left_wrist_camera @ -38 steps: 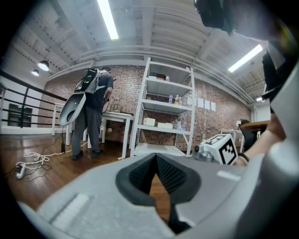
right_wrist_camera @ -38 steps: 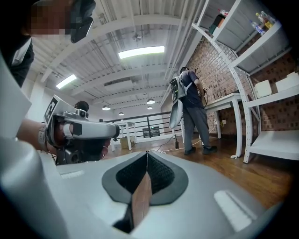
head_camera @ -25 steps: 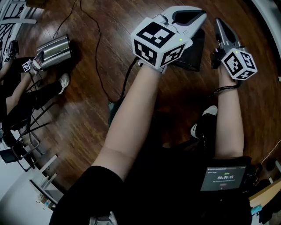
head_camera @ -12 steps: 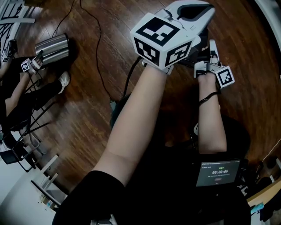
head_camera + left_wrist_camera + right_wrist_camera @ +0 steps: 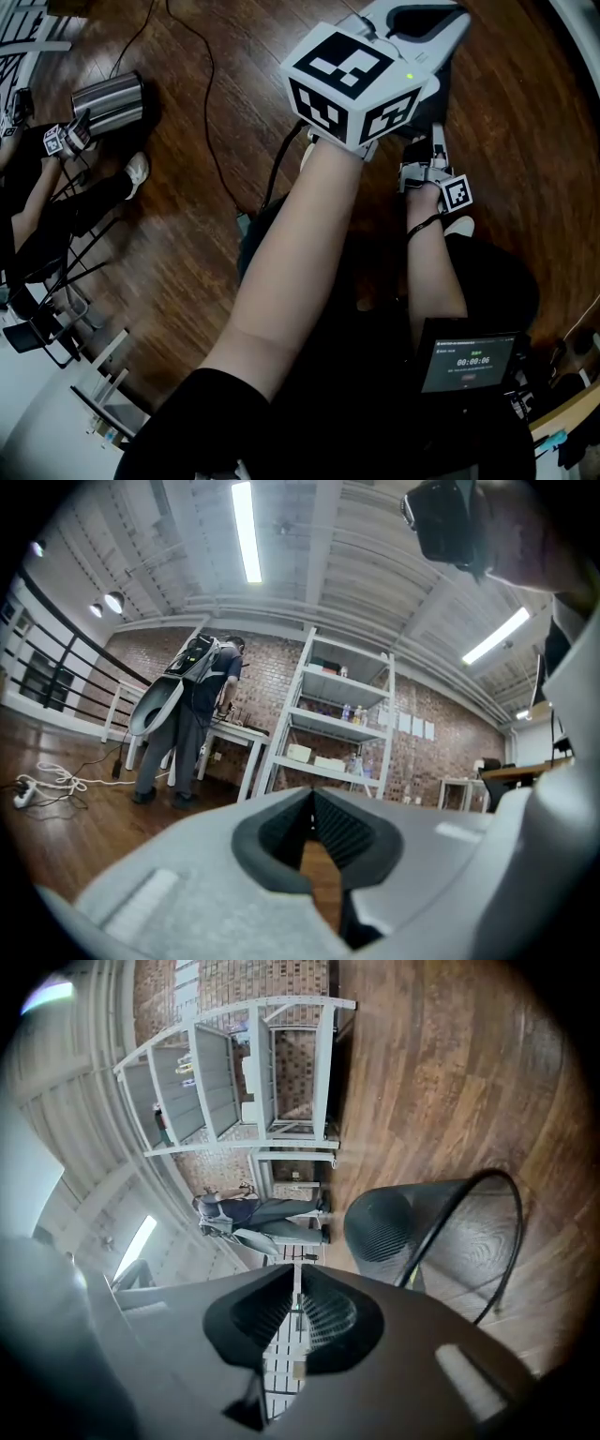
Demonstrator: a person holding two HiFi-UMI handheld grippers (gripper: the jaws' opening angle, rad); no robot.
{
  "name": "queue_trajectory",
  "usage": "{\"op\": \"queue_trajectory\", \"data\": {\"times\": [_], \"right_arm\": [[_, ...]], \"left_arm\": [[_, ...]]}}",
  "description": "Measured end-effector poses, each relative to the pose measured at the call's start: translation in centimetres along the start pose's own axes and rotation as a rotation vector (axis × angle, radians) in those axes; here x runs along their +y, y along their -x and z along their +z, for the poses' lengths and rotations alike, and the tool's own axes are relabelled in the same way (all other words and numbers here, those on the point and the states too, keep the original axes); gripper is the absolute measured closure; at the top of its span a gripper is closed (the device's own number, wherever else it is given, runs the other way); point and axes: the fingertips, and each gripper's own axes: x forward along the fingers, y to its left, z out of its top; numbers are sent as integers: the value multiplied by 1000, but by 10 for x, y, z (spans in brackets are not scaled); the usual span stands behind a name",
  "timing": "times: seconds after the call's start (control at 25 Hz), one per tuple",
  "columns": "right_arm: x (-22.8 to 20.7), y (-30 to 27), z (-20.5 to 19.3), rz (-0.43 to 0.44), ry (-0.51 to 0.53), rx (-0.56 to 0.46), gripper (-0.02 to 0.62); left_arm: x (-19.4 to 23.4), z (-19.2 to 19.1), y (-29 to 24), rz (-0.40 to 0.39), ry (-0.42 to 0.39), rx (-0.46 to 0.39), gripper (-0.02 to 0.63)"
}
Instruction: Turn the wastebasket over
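Nearest, low and just beside the person's knee, the right claw [image 5: 296, 1279] is closed with nothing between its pads. It points level and is rolled onto its side, so its view shows the room turned. The left claw [image 5: 312, 799] sits higher and a little further out, also closed and empty, looking level across the room at shelves and a brick wall.

Just beyond the right claw is the basket [image 5: 441, 1232], on the wooden floor [image 5: 187, 234]. In the head view the left claw covers most of it. From the right gripper view it seems to lie tipped, its mouth towards that claw and its base away, though I cannot be sure of that. Neither claw touches it.

It is black wire mesh, see-through and apparently empty, so it is likely light, fairly stiff and a little springy. The round rim [image 5: 469, 1177] looks the best hold: open the claw, pinch wall and rim together, then roll the wrist. On this smooth floor it may slide away from a nudge, and the other claw could steady the base.

Further off, a cable [image 5: 211, 122] crosses the floor.
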Motion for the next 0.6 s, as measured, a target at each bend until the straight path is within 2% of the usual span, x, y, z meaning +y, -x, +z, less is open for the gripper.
{"op": "queue_trajectory", "data": {"times": [0.32, 0.6], "right_arm": [[-45, 33, -13, -133, -12, -8, 541], [-63, 22, -21, -182, -21, 14, 445]], "left_arm": [[-2, -1, 0, 0, 11, -5, 603], [-12, 4, -2, -9, -15, 1, 603]]}}
